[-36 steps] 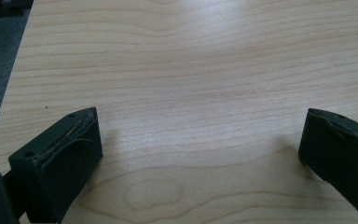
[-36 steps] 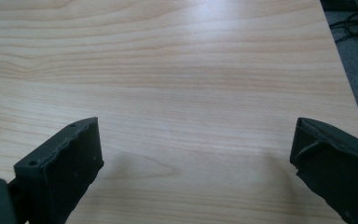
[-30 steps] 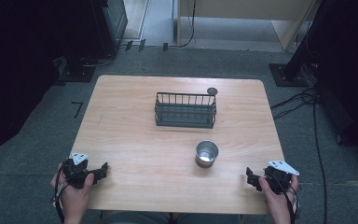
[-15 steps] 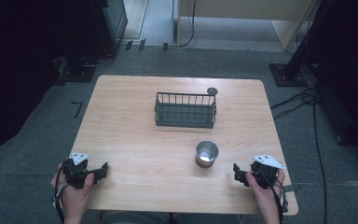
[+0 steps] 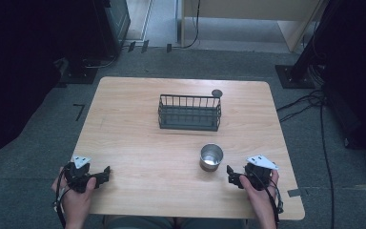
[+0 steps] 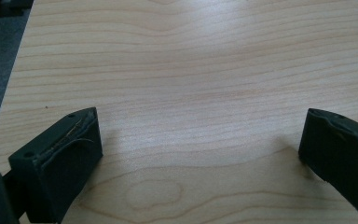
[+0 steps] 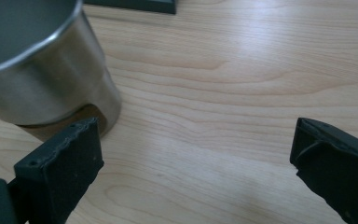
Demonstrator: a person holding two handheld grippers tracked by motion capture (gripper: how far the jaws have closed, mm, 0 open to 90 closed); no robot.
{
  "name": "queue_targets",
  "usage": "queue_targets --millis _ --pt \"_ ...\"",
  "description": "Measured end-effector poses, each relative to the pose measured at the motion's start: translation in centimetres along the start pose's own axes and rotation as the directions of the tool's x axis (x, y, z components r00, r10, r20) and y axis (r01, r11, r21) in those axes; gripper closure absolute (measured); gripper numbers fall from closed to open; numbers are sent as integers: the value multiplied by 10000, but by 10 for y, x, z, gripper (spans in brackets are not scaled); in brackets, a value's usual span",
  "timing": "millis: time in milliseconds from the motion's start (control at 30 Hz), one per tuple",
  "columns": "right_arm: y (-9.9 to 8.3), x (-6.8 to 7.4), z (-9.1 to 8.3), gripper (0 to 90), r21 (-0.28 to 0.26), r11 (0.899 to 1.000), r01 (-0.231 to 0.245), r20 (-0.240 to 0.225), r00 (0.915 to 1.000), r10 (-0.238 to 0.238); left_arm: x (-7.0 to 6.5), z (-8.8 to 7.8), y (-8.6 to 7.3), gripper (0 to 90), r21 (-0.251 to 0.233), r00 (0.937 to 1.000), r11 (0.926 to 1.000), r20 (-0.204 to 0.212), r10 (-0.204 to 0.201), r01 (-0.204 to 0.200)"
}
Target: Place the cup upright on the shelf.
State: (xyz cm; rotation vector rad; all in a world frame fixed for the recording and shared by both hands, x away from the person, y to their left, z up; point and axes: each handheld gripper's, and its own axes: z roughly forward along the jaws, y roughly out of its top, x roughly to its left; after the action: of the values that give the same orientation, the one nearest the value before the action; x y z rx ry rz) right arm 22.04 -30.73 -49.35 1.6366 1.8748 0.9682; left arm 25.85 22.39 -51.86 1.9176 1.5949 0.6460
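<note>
Pale wooden table (image 5: 138, 124) on grey carpet (image 5: 38, 138). Dark wire basket (image 5: 189, 112) up the middle, small round dark disc (image 5: 217, 93) at its far right corner. Steel cup (image 5: 211, 157) standing upright nearer, apart from basket. Black cables (image 5: 310, 102) trailing right.

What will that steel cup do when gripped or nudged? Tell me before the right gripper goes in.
The steel cup looks thin-walled and seems empty, so probably light for its size. Its polished wall may slip against the fingers. Standing upright and taller than its base, it could tip under a high push, then roll.
</note>
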Motion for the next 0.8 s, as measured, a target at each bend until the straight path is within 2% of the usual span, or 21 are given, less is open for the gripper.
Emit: queue_targets --millis 533,800 --pt "10 26 1 17 -314 9990 309 -865 9957 -335 0 0 0 0 0 10000 10000 -3 8 -8" --pt "12 37 5 17 -348 9985 421 -1113 9927 -458 0 0 0 0 0 10000 10000 2 1 -1"
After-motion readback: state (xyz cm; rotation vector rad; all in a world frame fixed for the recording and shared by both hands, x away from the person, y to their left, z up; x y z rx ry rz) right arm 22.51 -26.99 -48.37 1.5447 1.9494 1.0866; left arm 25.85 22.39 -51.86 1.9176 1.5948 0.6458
